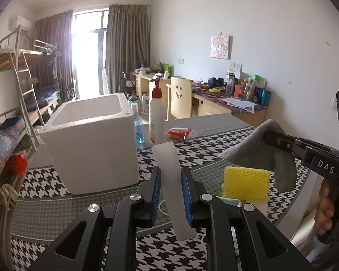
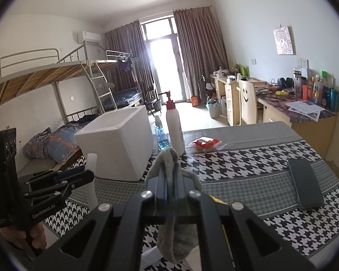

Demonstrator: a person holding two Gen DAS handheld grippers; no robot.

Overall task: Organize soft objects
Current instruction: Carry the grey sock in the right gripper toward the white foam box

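My left gripper is shut on a white translucent soft strip that stands up between its blue pads; the left gripper also shows in the right wrist view. My right gripper is shut on a grey sock that drapes over its fingers and hangs below. In the left wrist view the right gripper holds the sock above a yellow sponge. A white foam box, open on top, stands on the table to the left; it also shows in the right wrist view.
A houndstooth cloth covers the table. A white pump bottle, a blue spray bottle and a red snack packet stand behind the box. A dark phone lies at right. Bunk beds stand left, desks right.
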